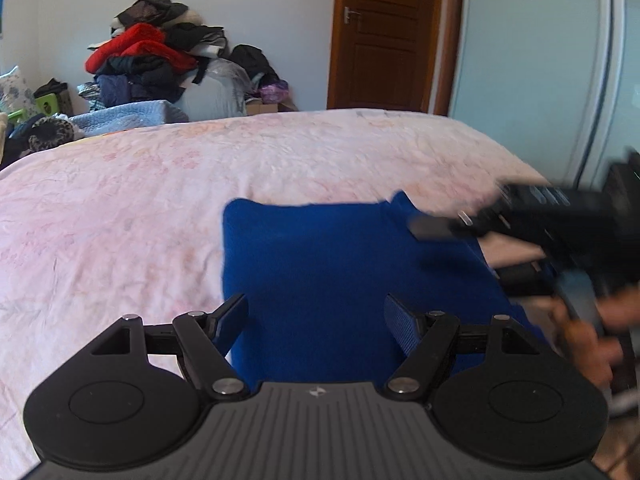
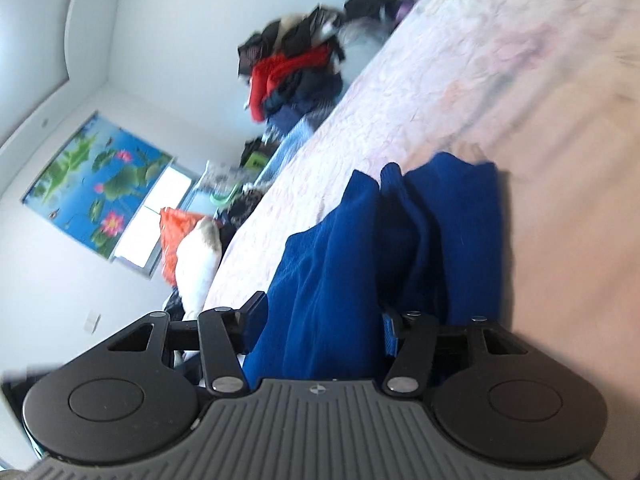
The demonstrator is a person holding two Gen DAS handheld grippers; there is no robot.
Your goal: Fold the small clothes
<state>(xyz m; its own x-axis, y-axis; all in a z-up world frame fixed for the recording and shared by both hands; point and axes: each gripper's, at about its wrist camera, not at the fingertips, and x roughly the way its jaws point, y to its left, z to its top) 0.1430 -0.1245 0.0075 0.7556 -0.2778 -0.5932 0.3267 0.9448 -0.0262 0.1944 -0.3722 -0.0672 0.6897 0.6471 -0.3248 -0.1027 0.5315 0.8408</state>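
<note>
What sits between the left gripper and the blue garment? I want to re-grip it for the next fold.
Nothing visible. The blue garment lies on the pink bedspread directly ahead of the open left gripper, cloth showing between its fingers. The right gripper reaches over the garment's far right corner, away from that path.

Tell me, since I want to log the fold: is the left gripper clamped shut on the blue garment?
No: the left gripper has its jaws spread wide, with the blue garment lying flat on the bed between them, unpinched.
</note>
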